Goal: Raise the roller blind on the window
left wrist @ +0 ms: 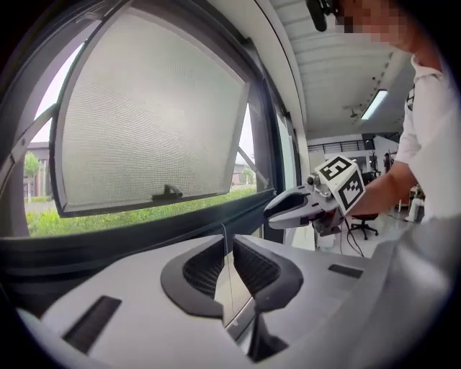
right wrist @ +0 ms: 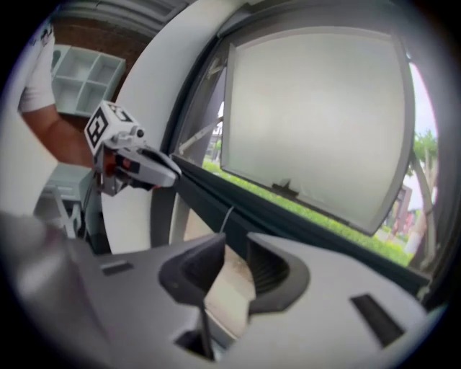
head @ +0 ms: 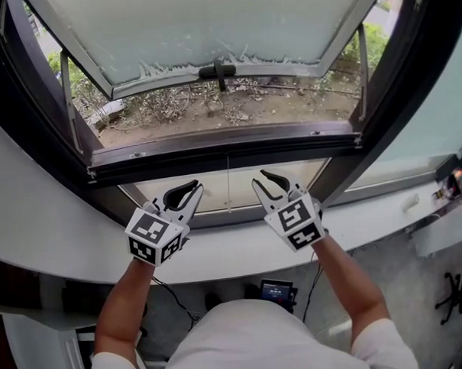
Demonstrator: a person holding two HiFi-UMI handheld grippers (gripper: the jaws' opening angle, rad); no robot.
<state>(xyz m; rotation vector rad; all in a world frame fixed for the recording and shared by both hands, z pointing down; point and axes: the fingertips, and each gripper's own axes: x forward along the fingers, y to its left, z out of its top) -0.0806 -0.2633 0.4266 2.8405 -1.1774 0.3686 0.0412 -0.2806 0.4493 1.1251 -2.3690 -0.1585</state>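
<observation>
Two bare forearms reach over the white sill [head: 57, 226], holding both grippers side by side at its window edge. The left gripper [head: 184, 193] has its jaws only a sliver apart, and a thin cord [head: 228, 180] runs down the gap without being pinched. The right gripper [head: 268, 184] stands wider, with nothing in it. The cord hangs before a pale sheet [head: 216, 192] in the lower pane, possibly the roller blind. Beyond, the frosted sash [head: 208, 20] tilts outward over bare ground [head: 212, 112].
</observation>
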